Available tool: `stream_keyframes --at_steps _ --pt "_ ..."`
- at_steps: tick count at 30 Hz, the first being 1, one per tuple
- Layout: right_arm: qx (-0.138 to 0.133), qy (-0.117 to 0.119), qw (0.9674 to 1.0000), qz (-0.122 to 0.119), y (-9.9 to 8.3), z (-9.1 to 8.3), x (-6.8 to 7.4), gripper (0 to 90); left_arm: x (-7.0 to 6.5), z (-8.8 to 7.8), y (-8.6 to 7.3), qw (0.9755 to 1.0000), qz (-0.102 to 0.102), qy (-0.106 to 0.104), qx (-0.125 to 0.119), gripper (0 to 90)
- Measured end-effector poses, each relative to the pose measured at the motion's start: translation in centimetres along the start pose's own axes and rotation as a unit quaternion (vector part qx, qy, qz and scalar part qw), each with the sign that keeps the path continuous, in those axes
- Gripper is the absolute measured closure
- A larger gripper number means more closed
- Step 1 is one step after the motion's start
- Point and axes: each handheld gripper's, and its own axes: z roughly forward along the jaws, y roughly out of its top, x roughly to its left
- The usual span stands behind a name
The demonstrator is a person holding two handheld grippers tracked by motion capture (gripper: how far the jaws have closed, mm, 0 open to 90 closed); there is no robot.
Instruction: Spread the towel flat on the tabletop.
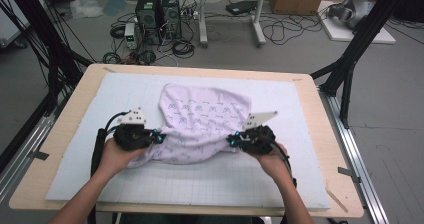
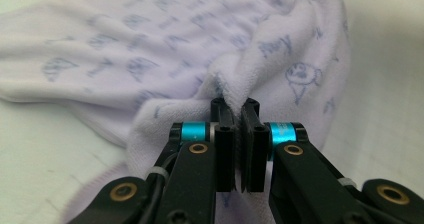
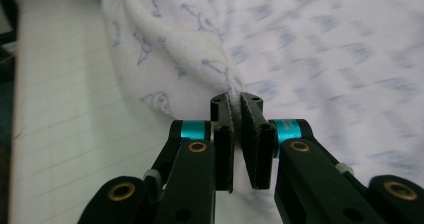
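Observation:
A white towel (image 1: pixel 202 119) printed with small blue figures lies bunched on the pale gridded mat (image 1: pixel 190 184). My left gripper (image 1: pixel 159 137) is shut on the towel's near left edge; in the left gripper view a fold of the cloth (image 2: pixel 235 91) rises out from between the closed jaws of the left gripper (image 2: pixel 235 106). My right gripper (image 1: pixel 232 140) is shut on the towel's near right edge. In the right gripper view the right gripper (image 3: pixel 236 104) pinches a thin fold of the towel (image 3: pixel 175 59), and the cloth spreads away beyond it.
The mat lies on a wooden table (image 1: pixel 65 129). Beyond the far edge stand computer towers (image 1: pixel 157 14), tangled cables (image 1: pixel 145 51) and a desk frame (image 1: pixel 257 19). Black frame posts (image 1: pixel 350 59) flank the table on both sides.

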Motion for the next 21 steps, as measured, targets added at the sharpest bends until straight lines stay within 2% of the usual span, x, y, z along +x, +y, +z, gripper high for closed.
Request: stream_keyframes --at_steps 2,3,4,6,7,8,10,11,13,14,15,18,21 --pt "-0.005 -0.011 0.9997 0.020 1.1 -0.3 -1.7 84.6 1.2 0.9 0.8 0.9998 -0.016 0.014 0.001 86.2" --pt "-0.001 -0.018 0.9994 0.029 1.6 -0.1 -2.6 84.6 1.7 1.5 1.0 0.9996 -0.013 0.025 0.008 86.2" --pt "0.005 -0.024 0.9991 0.033 1.9 0.3 -3.2 84.6 2.2 2.1 1.1 0.9993 -0.020 0.029 0.014 86.2" --pt "0.024 -0.037 0.9982 0.042 2.1 1.4 -4.3 84.6 3.1 3.3 0.8 0.9984 -0.032 0.039 0.026 86.1" --pt "0.027 -0.036 0.9978 0.049 2.0 2.0 -4.8 84.5 3.8 4.1 0.6 0.9973 -0.037 0.044 0.046 86.1" --pt "0.033 -0.032 0.9971 0.061 1.9 2.7 -5.3 84.5 4.5 4.8 0.2 0.9962 -0.052 0.046 0.053 86.0" --pt "0.049 -0.035 0.9956 0.072 1.5 4.3 -5.9 84.1 5.1 5.4 -0.1 0.9951 -0.060 0.049 0.061 85.6" --pt "0.058 -0.035 0.9948 0.076 1.3 4.9 -6.0 83.6 5.3 5.5 -0.2 0.9951 -0.064 0.048 0.058 85.0" --pt "0.065 -0.037 0.9946 0.072 1.1 5.9 -6.0 80.5 5.2 5.1 -0.1 0.9955 -0.056 0.052 0.055 80.8" --pt "0.066 -0.037 0.9946 0.071 1.1 6.0 -6.0 75.6 5.1 4.6 -0.1 0.9957 -0.056 0.054 0.050 78.2" --pt "0.064 -0.048 0.9942 0.072 1.1 5.8 -6.0 70.4 5.1 4.3 0.0 0.9959 -0.057 0.055 0.043 73.3" --pt "0.034 -0.048 0.9956 0.073 1.3 4.6 -5.6 66.2 4.9 2.5 0.4 0.9964 -0.057 0.057 0.027 66.5" --pt "-0.003 -0.045 0.9977 0.049 1.7 3.0 -4.1 63.7 4.4 0.8 0.6 0.9974 -0.043 0.056 0.017 59.1"
